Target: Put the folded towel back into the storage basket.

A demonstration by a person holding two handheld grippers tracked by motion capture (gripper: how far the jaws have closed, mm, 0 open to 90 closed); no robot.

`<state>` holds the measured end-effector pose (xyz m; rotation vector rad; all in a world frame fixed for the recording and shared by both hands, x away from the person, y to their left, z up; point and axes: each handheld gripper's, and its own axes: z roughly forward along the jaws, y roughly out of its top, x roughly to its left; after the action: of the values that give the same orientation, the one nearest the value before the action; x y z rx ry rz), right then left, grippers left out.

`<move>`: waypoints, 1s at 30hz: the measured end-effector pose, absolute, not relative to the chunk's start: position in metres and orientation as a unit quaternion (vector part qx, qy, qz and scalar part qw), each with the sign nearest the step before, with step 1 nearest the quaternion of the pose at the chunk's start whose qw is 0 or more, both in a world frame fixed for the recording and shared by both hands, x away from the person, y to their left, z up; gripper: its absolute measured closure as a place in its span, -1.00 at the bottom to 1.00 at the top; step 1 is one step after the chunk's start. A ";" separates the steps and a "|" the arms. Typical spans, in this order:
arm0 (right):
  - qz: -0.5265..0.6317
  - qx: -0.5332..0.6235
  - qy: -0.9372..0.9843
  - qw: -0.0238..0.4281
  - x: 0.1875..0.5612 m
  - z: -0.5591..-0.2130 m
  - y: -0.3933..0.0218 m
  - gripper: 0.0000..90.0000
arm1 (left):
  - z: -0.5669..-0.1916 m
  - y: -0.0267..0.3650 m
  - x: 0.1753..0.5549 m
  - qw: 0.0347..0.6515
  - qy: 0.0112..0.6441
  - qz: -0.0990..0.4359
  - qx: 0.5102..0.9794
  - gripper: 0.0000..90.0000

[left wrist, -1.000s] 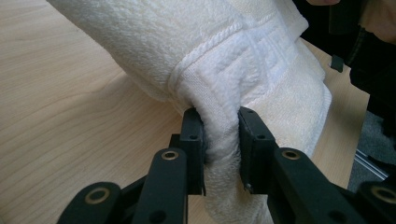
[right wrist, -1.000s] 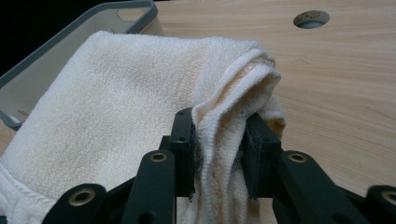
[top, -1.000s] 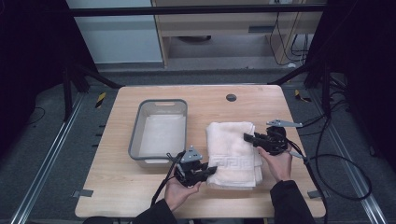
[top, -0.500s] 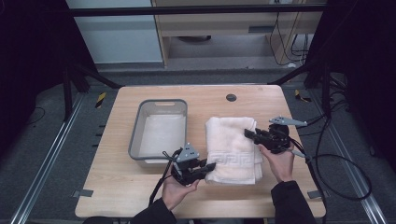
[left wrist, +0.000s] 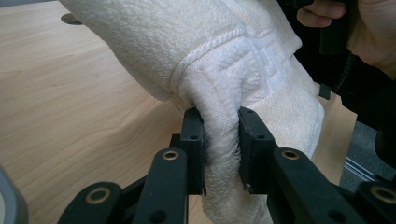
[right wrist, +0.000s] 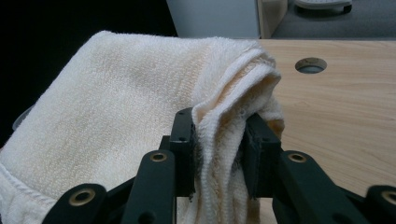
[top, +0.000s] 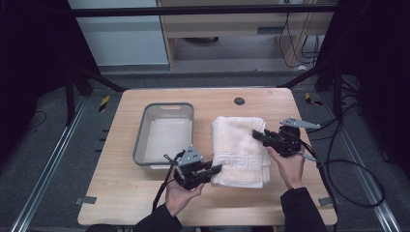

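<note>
You are working at a wooden table, with both grippers reaching in from its near edge. Ahead of your left gripper and off to its left, a grey plastic bin is sitting on the tabletop, apart from the cloth. Between your two grippers a folded cream towel is lying, its key-pattern border running across the part nearest you. Your left gripper is biting the near left corner of that towel; in the left gripper view its jaws are squeezing a thick fold of terry between them, the cloth bulging above the pads. Your right gripper is clamping the towel's right edge, farther from you; in the right gripper view several stacked layers are being pinched between its jaws, and the towel is rising away from them in a hump. Beyond that gripper's right jaw, a small round hole is showing in the tabletop.
</note>
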<state>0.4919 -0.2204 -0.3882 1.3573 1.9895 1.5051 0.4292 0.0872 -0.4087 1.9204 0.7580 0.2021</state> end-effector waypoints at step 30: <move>0.548 0.455 0.677 0.184 0.493 -0.360 -0.211 0.53 | -0.382 0.094 0.430 0.534 0.309 0.109 0.780 0.64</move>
<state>0.4926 -0.2110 -0.3597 1.2830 1.9094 1.5443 0.4303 0.0941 -0.3824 1.8587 0.7361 0.2596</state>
